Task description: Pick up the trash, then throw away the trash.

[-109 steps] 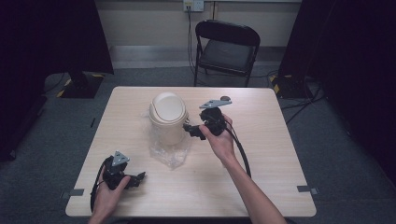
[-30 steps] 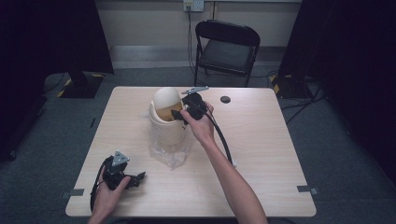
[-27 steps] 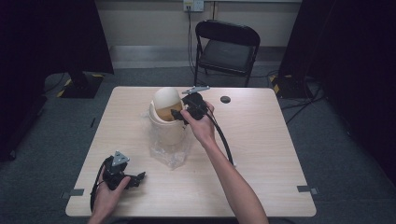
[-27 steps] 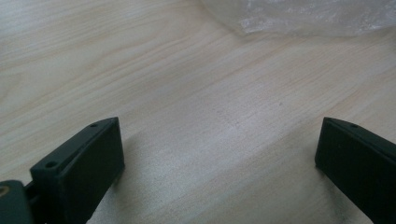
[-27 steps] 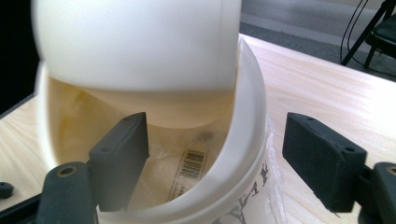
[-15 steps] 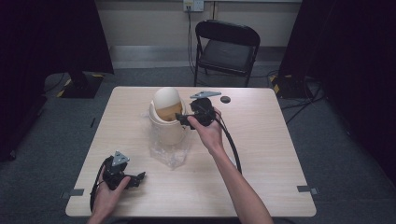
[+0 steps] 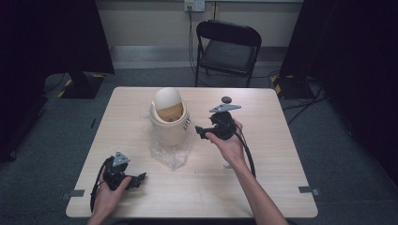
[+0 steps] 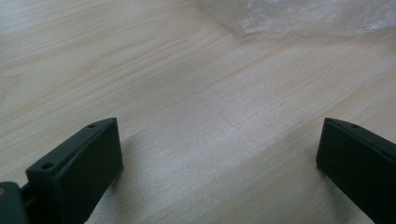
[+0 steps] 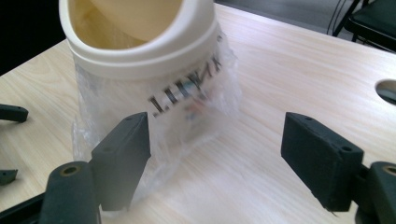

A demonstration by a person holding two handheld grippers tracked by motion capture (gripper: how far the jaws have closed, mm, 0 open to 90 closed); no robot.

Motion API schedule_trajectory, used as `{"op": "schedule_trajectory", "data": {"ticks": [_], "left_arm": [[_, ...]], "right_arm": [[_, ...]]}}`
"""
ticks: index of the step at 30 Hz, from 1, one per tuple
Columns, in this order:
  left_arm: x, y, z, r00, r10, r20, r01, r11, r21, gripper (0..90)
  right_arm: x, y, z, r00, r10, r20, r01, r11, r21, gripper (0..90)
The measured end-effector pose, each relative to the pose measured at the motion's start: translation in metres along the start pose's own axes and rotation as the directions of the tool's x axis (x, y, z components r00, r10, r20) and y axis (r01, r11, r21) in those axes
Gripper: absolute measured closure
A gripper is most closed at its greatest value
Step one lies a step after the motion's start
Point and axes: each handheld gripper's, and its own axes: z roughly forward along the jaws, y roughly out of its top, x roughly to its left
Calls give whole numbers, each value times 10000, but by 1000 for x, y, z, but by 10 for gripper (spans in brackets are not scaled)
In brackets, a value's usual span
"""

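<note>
A cream bin [image 7: 168, 123] with a swing lid [image 7: 167, 97] stands mid-table, its lid tipped up so the opening shows. A clear plastic bag [image 7: 172, 153] wraps its lower half and spreads onto the table in front. My right gripper [image 7: 201, 132] hovers just right of the bin, jaws open and pointed at it. In the right gripper view the bin [image 9: 140, 42] and bag [image 9: 205, 105] lie beyond the open right gripper [image 9: 217, 135], nothing between the jaws. My left gripper [image 7: 139, 180] rests open at the front left; the left gripper [image 8: 219, 135] looks onto bare wood with the bag's edge [image 8: 303, 14] beyond.
A small black disc [image 7: 226, 99] lies on the table [image 7: 281, 178] behind the right gripper. A black folding chair [image 7: 228, 47] stands past the far edge. Dark curtains hang on both sides. Bare wood spans the table's right half and front.
My right gripper has drawn back from the bin's lid, moving right and toward me. The lid, flat earlier, now stands tipped up. The left gripper has not moved.
</note>
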Motion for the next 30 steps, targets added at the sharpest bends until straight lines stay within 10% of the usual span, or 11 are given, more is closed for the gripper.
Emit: {"op": "schedule_trajectory", "data": {"ticks": [18, 30], "left_arm": [[1, 0, 1, 10000, -30, 2, 30, 10000, -14, 0], [1, 0, 0, 10000, 9, 7, -9, 10000, 0, 0]], "right_arm": [[-36, -73, -47, 9980, 605, 169, -612, 9970, 471, 284], [-40, -122, -46, 9954, 943, 144, -952, 9917, 869, 329]]}}
